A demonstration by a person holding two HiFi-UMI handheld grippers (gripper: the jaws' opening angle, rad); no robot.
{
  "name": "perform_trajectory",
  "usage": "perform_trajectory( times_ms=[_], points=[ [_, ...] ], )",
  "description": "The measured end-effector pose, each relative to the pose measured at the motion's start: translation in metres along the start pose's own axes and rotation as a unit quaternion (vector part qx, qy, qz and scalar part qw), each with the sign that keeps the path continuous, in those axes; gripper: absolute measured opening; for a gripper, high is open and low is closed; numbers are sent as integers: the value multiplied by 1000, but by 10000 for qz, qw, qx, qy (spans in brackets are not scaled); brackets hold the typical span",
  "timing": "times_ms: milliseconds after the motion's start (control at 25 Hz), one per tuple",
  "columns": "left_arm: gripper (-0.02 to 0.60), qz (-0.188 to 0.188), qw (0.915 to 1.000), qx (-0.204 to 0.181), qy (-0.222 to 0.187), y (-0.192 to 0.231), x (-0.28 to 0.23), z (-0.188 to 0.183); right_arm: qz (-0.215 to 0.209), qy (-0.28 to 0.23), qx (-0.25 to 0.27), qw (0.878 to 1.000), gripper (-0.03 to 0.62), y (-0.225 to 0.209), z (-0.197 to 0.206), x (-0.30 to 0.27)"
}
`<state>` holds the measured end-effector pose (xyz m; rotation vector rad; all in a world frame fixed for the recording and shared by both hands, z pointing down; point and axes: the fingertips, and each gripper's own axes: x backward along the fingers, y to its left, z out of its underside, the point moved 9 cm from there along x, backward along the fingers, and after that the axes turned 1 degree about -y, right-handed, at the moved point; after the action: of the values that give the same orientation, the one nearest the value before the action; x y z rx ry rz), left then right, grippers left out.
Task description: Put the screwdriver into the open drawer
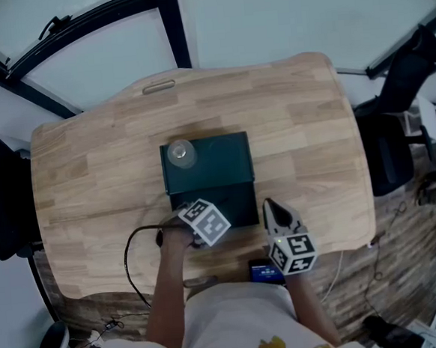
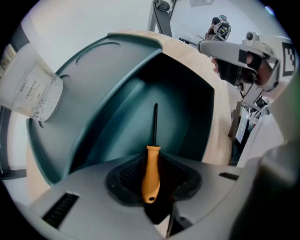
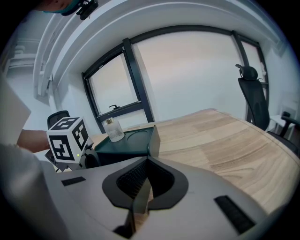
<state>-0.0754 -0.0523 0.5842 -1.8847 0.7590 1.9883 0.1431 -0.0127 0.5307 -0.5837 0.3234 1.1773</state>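
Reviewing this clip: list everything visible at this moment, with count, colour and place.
table: one, light wood, fills the middle of the head view
drawer box: one, dark green, centre of the table, drawer open toward the person
glass: one, clear, on top of the drawer box at its left
screwdriver: one, orange handle and dark shaft, in the left gripper, shaft pointing into the open drawer
cable: one, black, looping on the table's near left
office chairs: two, black, one on each side of the table
left gripper: grey, shut on the screwdriver
right gripper: grey, shut, empty, right of the drawer
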Motion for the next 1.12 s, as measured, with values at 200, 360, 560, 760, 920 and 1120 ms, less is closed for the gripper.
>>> perform_trajectory(
  times_ms=[200, 360, 560, 760, 920, 1120],
  points=[
    [84, 10, 10000, 86, -12, 1, 1, 0, 8, -18, -2, 10000, -2, 0, -2, 2],
    [84, -21, 9999, 126, -60, 1, 1, 0, 25, -12, 8, 10000, -2, 1, -3, 4],
    [86, -21, 9998, 156, -138, 1, 1, 0, 41, -38, -5, 10000, -2, 0, -2, 4],
    [89, -68, 9996, 162, -207, 1, 2, 0, 36, -46, -20, 10000, -2, 0, -1, 4],
    [89, -143, 9991, 192, -339, 2, 3, 1, 23, -57, -28, 10000, -2, 0, 0, 5],
    [89, -134, 9988, 253, -406, 3, 5, 2, -1, -68, -4, 10000, -2, 2, -3, 4]
  ],
)
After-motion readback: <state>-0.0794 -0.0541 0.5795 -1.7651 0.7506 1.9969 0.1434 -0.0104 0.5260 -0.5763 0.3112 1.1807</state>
